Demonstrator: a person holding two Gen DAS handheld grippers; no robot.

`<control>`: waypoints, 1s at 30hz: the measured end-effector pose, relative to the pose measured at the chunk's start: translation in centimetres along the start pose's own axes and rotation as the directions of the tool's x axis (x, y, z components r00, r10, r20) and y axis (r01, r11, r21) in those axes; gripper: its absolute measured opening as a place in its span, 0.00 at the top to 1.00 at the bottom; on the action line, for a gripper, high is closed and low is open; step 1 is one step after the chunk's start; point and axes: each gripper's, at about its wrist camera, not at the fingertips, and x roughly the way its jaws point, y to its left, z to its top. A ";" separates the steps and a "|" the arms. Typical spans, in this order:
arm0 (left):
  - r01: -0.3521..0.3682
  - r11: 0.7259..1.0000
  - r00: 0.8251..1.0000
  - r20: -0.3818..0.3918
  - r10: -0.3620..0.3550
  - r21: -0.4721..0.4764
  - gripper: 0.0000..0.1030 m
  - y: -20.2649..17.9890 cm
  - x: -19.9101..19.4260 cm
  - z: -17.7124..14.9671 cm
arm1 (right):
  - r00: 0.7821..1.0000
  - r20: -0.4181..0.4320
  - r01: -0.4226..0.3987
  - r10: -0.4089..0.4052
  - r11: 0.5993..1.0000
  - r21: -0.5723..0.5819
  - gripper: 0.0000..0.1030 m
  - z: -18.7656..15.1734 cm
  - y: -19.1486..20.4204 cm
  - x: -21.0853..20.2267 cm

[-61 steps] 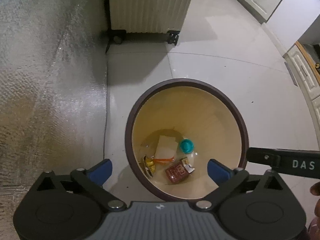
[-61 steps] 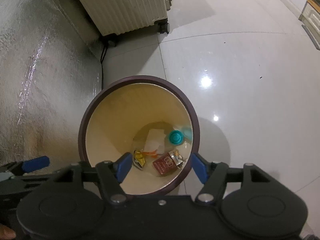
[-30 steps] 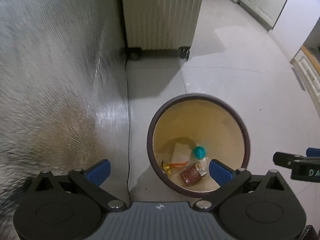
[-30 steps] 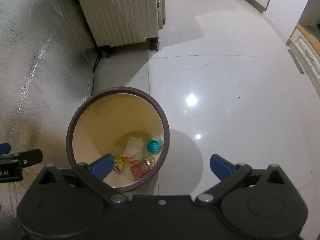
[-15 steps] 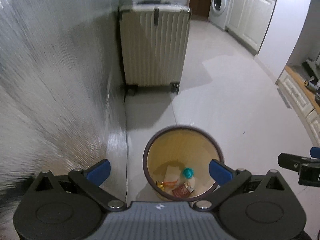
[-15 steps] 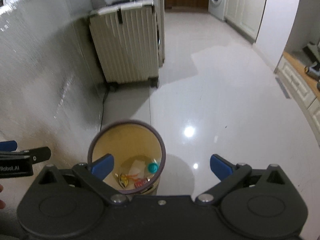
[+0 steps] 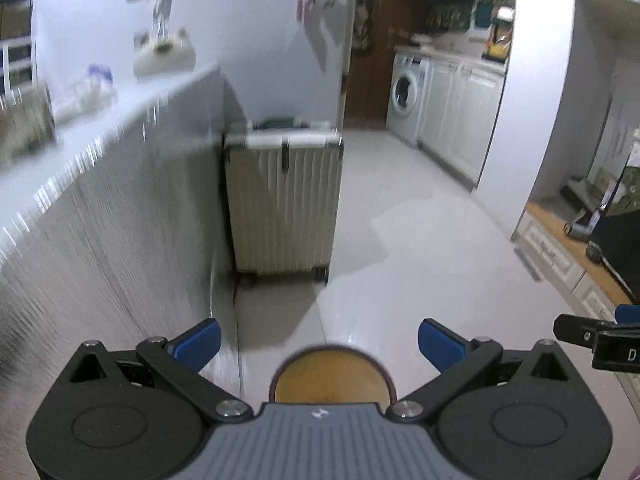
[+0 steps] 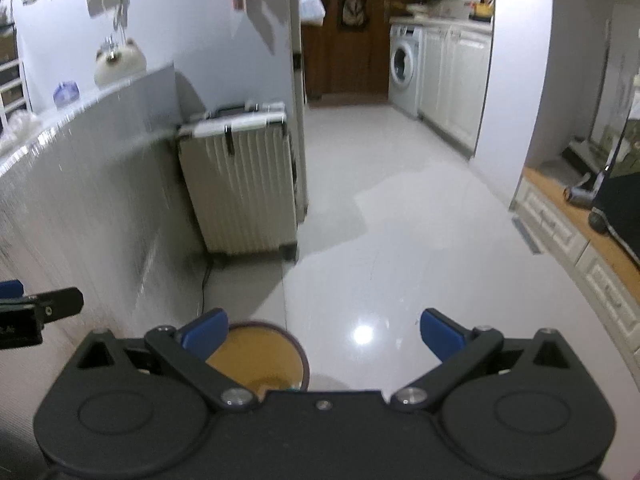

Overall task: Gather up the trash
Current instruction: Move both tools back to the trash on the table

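The room was a pale-tiled hallway opening onto a kitchen, with a washing machine (image 7: 405,96) at the far end, a ribbed cream suitcase (image 7: 283,204) standing on its wheels against a foil-faced wall (image 7: 100,240), and a glossy floor (image 8: 400,260) that threw back a ceiling light.

The bin (image 7: 332,376), a round tub with a dark rim and tan inside, stood on the floor at the bottom of both views, just beside the foil wall and nearer than the suitcase. In the right wrist view a speck of teal showed low inside it; what else it held I could not tell, since the gripper bodies hid its bottom.

My left gripper (image 7: 318,342) had its 2 blue-padded jaws wide apart and held nothing. My right gripper (image 8: 322,334) was likewise spread, with nothing between the pads. Each gripper's tip showed at the edge of the other's view.

I judged the bin to be light, stiff plastic: rigid enough to be pinched at the rim with 1 gripper, though smooth and liable to slip or tip if taken on 1 side only. Loose scraps of trash, I judged, would be light and crushable, best nipped by an edge.

Little writing was legible: a white letter "D" on the right gripper's side as seen from the left wrist, and blurred white marks on the left gripper as seen from the right wrist.
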 end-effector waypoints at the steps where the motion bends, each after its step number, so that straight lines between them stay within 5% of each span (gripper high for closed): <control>1: 0.000 1.000 1.000 0.016 0.000 0.019 0.00 -0.3 -0.9 0.4 | 1.000 0.015 0.000 0.000 1.000 0.000 0.00 0.2 0.0 -0.8; 17: -0.011 1.000 0.964 0.266 0.004 0.026 0.00 1.2 -15.1 3.9 | 0.953 0.290 -0.080 0.086 0.996 -0.032 0.00 4.3 3.1 -14.0; 30: -0.093 0.995 0.912 0.398 0.102 -0.041 0.00 9.2 -22.6 5.1 | 0.913 0.342 -0.190 0.223 0.973 -0.128 0.00 5.9 11.4 -17.1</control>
